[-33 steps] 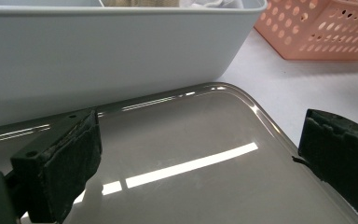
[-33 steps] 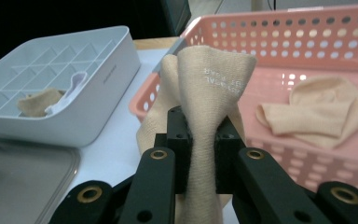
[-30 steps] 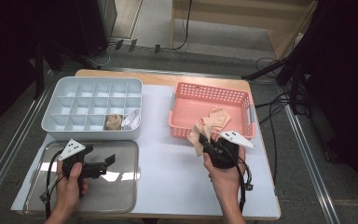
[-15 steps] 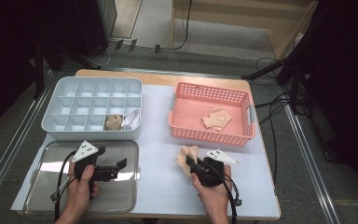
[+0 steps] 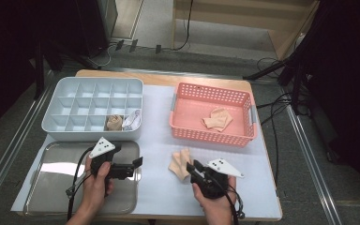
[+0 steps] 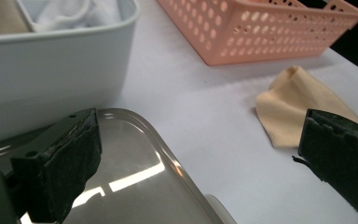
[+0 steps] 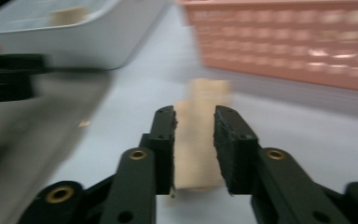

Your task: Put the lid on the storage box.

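Table: white mat [image 5: 159,140], dark room all around.
High view, sock: tan sock [image 5: 180,164] lies flat on the mat, just in front of the pink basket [image 5: 187,133], likely laid out for folding.
High view, other socks: two more rest inside the pink basket; rolled ones sit in the grey divider box [image 5: 56,126], left of the basket.
High view, tongs: right gripper [image 5: 194,169] touches the sock's near edge; left gripper [image 5: 138,162] hovers above the metal tray [image 5: 42,197], left of the basket.
Left gripper view: jaws wide apart, holding nothing; sock [image 6: 298,105] ahead, near the basket [image 6: 261,37].
Right gripper view: jaws have just been opening, a small gap; sock [image 7: 198,140] lies between them, pads look let go.
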